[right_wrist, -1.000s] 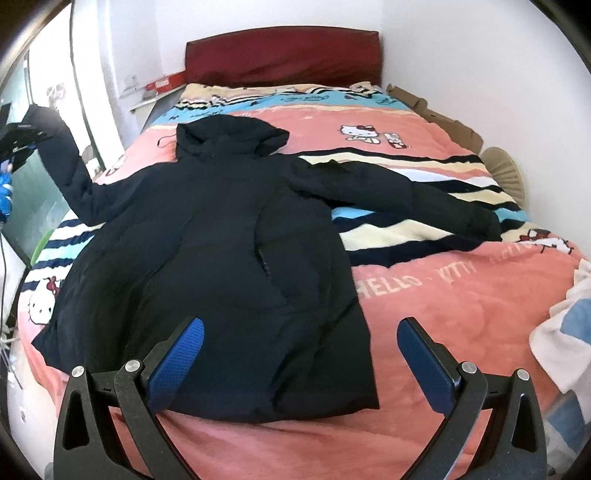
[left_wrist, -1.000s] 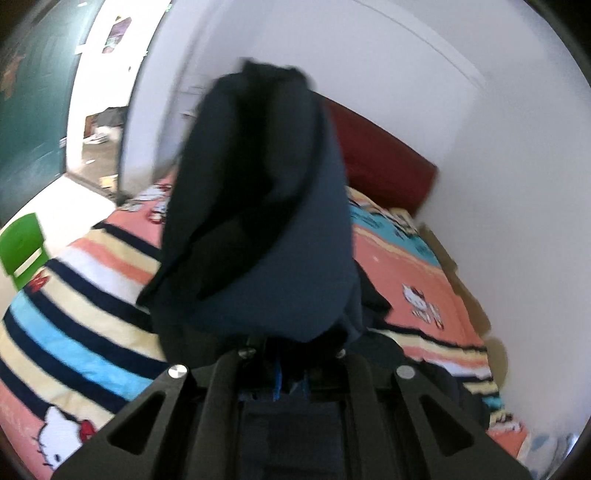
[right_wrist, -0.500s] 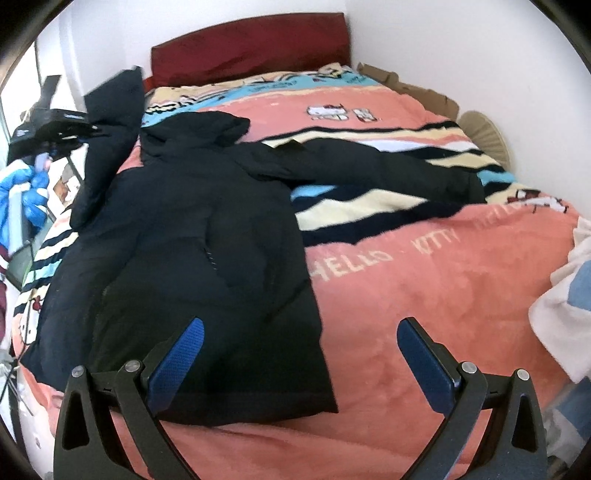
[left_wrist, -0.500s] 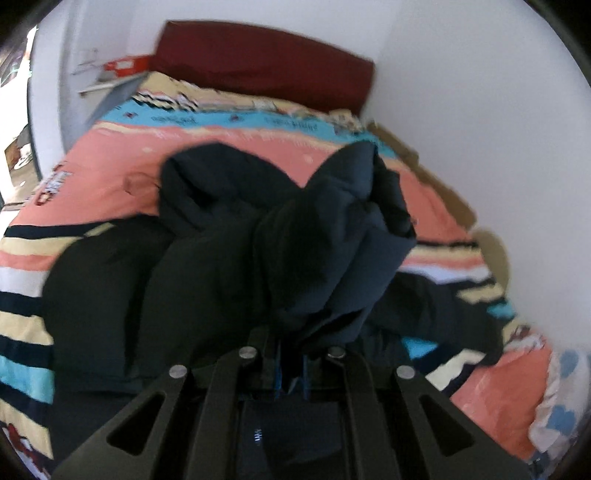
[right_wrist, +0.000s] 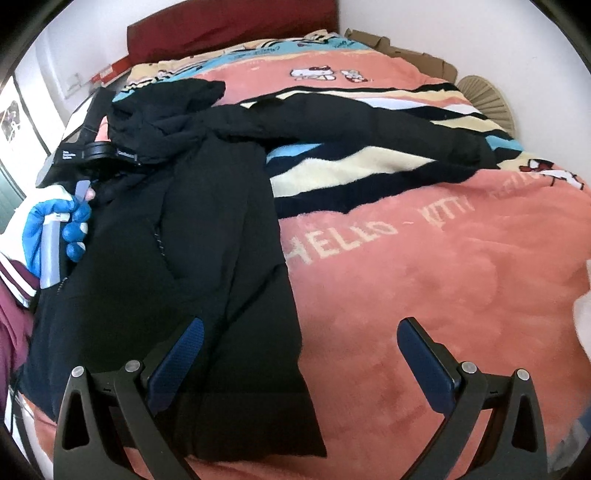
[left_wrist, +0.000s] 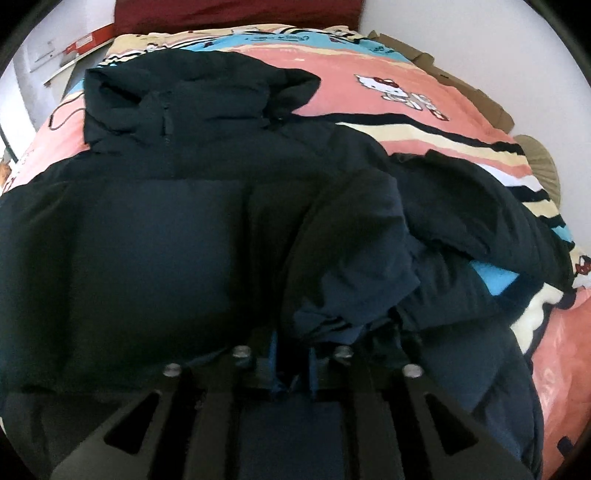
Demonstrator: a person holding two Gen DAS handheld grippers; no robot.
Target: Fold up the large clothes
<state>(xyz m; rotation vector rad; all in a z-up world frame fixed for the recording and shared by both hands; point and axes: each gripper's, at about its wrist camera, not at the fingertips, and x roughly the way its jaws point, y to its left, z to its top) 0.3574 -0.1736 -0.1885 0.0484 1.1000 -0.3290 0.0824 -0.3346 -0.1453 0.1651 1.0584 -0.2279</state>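
Note:
A dark navy hooded jacket (right_wrist: 207, 258) lies front up on a pink cartoon blanket (right_wrist: 406, 277), hood toward the headboard. Its one sleeve (left_wrist: 351, 258) is folded across the chest (left_wrist: 147, 240). My left gripper (left_wrist: 293, 369) is low over the chest with the sleeve's cuff fabric between its blue pads, and the jaws are opening. A blue-gloved hand (right_wrist: 55, 221) holds that gripper at the jacket's left side. The other sleeve (right_wrist: 369, 125) stretches out to the right over the stripes. My right gripper (right_wrist: 299, 354) stands wide open above the jacket's lower hem, with nothing between its fingers.
A red headboard (right_wrist: 229, 26) and white walls close the bed at the back and right. Cardboard (right_wrist: 406, 59) and a straw fan (right_wrist: 484, 96) sit along the right wall. A white cloth (right_wrist: 583, 321) lies at the blanket's right edge.
My left gripper swung the sleeve from high at the bed's left side down and across onto the jacket's chest. My right gripper sank a little toward the hem, still open.

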